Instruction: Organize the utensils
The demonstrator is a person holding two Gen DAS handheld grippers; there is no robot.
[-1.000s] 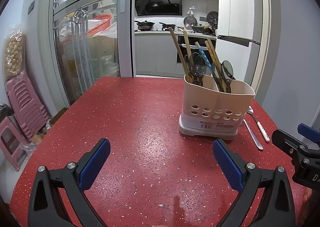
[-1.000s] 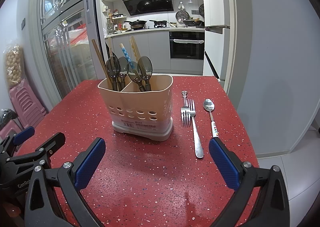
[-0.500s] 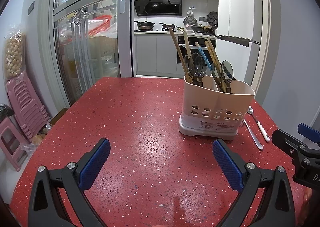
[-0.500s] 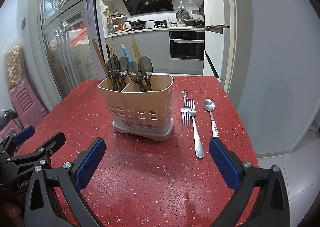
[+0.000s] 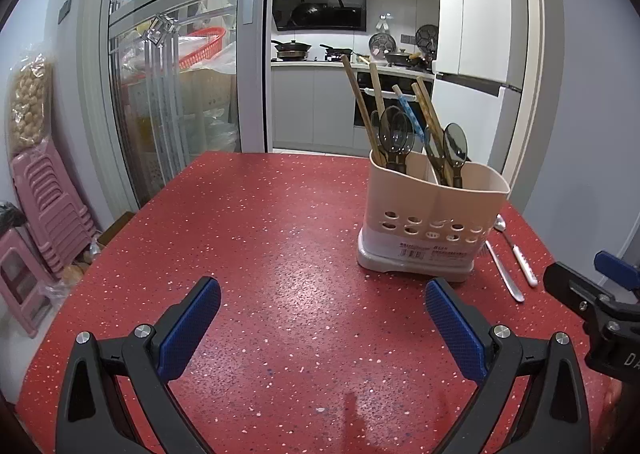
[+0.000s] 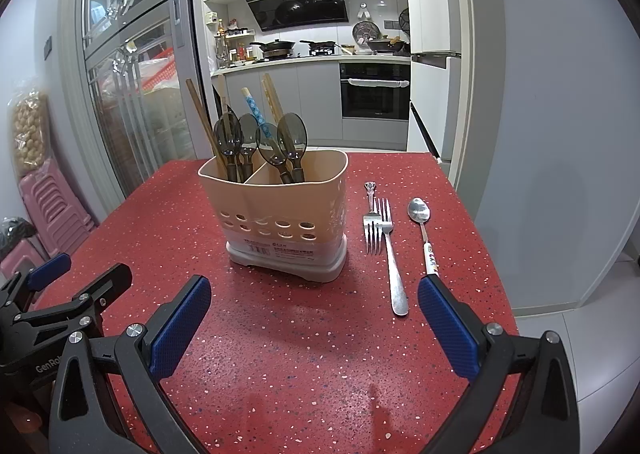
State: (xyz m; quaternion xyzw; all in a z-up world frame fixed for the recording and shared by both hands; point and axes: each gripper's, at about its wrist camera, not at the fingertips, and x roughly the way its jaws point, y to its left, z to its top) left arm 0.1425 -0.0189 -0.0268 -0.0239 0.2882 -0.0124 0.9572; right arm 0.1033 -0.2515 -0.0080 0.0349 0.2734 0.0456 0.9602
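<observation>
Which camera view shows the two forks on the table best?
The right wrist view: both forks lie fully visible beside the utensil holder. In the left wrist view the holder hides all but one fork's handle.

Home dining spot w/ kitchen straight ahead of the tool: range hood [image 6: 298, 2], pans on stove [image 6: 276, 46], built-in oven [image 6: 374, 92], fridge [image 5: 476, 54]. Red speckled table [image 6: 280, 334] under it; stacked pink stools [image 5: 44, 198] off to the left.
</observation>
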